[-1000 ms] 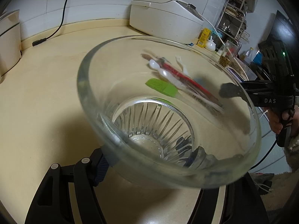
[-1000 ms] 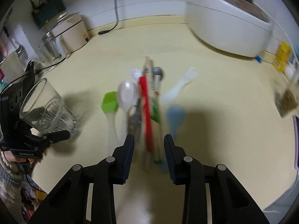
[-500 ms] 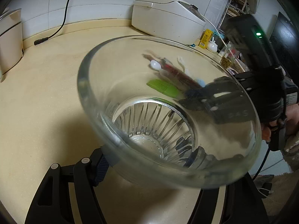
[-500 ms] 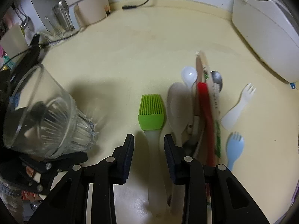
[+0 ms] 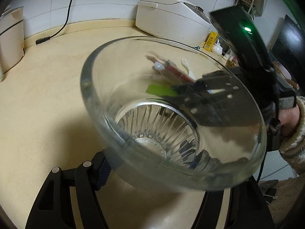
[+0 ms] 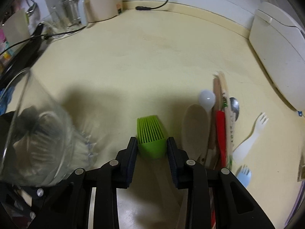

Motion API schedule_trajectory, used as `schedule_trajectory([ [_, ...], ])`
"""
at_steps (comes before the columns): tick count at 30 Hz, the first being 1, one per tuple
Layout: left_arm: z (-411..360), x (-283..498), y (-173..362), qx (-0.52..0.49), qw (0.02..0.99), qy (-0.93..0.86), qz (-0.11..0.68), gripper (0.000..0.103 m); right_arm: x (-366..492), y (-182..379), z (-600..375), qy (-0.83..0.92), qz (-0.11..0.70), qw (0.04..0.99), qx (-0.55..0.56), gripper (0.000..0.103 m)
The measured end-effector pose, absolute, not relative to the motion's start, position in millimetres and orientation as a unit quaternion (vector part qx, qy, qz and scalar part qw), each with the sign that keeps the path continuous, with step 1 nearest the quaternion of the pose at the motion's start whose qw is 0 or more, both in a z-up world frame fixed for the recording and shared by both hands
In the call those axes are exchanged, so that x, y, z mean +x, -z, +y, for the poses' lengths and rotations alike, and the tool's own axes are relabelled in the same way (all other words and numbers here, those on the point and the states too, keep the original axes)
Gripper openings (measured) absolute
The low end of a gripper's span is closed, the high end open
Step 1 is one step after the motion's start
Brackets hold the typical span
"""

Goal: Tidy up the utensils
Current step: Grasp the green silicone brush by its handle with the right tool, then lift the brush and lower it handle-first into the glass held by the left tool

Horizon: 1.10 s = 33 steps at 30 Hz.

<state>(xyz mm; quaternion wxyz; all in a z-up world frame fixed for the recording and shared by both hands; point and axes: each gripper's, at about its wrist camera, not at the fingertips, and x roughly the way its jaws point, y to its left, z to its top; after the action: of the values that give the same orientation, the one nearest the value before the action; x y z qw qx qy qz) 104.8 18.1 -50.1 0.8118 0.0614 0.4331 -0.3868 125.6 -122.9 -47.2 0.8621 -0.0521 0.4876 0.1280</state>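
I see a pale yellow countertop (image 6: 152,57) meeting a white tiled wall (image 5: 106,2) (a black cable (image 5: 66,17) trails down it), dimly lit.

The right gripper (image 6: 152,146) now sits over the green brush (image 6: 151,136), its pads flanking the brush's base, where a second earlier it hung above the red utensil (image 6: 221,131) beside the brush. Its jaws have just been closing slightly around the brush. Seen through the glass (image 5: 171,105), it now reaches the brush.
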Motion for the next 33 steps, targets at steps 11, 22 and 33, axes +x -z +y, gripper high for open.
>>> schedule_trajectory([
  [11,19.4,103.8,49.6,0.060,0.812,0.386,0.434,0.073,94.5,50.9,-117.4,-0.135,0.472,0.867,-0.080,0.032],
  [22,20.4,104.7,49.0,0.060,0.813,0.385,0.434,0.073,83.9,38.6,-137.5,-0.149,0.445,0.883,-0.017,0.031],
  [33,21.0,105.5,49.3,0.061,0.813,0.384,0.433,0.073,59.5,-28.5,-186.8,-0.172,0.328,0.922,0.115,0.031],
])
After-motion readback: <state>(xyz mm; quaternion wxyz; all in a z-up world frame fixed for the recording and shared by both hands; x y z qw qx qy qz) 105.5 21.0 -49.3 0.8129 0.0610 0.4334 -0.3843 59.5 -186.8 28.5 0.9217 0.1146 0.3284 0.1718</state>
